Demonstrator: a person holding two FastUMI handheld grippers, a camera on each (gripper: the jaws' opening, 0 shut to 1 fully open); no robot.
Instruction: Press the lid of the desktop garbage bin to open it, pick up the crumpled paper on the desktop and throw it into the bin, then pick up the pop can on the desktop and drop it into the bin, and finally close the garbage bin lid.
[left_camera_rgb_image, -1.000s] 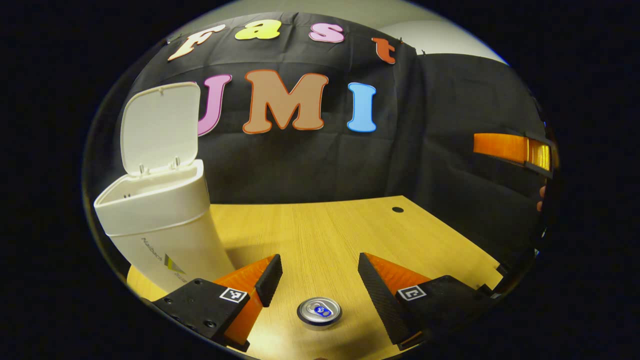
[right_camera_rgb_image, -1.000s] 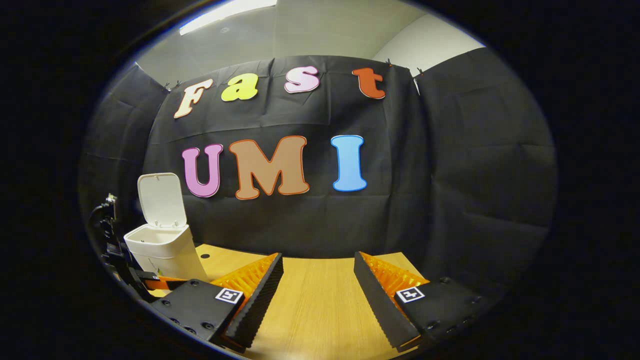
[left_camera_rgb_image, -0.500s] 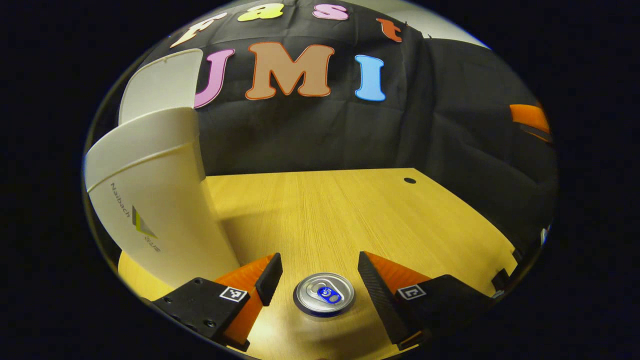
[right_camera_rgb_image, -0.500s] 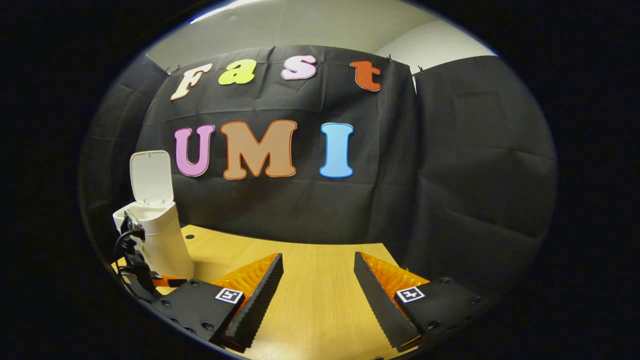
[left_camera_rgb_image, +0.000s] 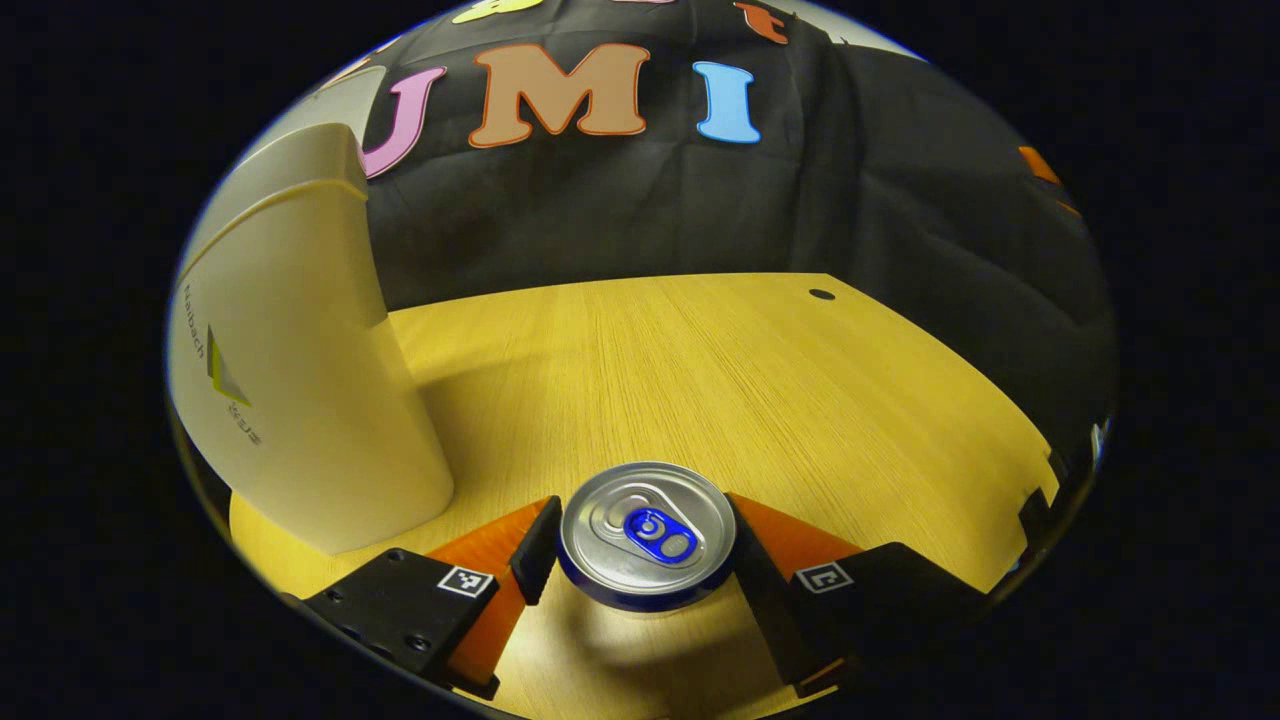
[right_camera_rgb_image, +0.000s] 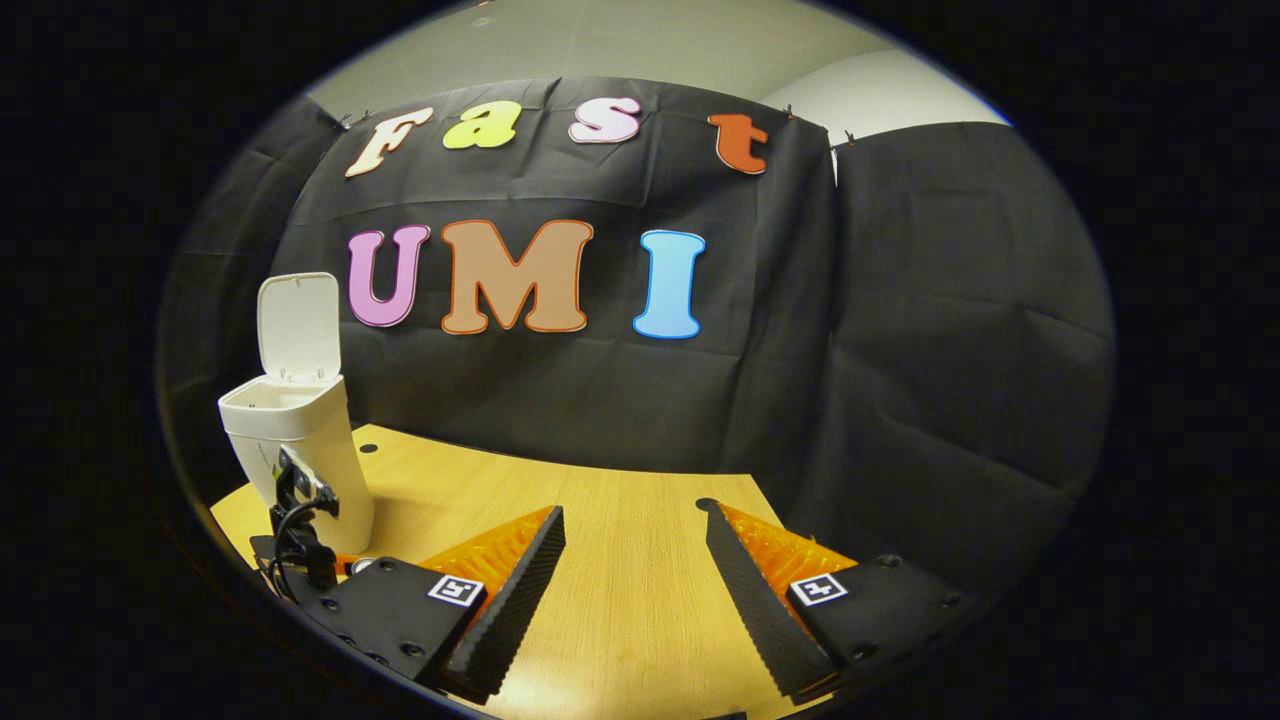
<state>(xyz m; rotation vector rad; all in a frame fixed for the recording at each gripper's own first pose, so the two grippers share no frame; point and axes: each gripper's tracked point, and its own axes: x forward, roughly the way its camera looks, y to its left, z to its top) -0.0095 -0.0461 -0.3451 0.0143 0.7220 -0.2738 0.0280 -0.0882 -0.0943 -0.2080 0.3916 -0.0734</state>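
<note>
Pop can upright, silver top w/ blue tab, betw. left gripper fingers.

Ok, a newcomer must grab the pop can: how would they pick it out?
Find the tall white bin on the wooden table. Right of its base, between the left gripper's fingers, stands the pop can: the one round metal thing, silver top, blue tab.

The right gripper is held above the wooden desktop, fingers spread apart with nothing between them. At far left the garbage bin stands upright, its lid raised. The left gripper sits low just in front of the bin.
</note>
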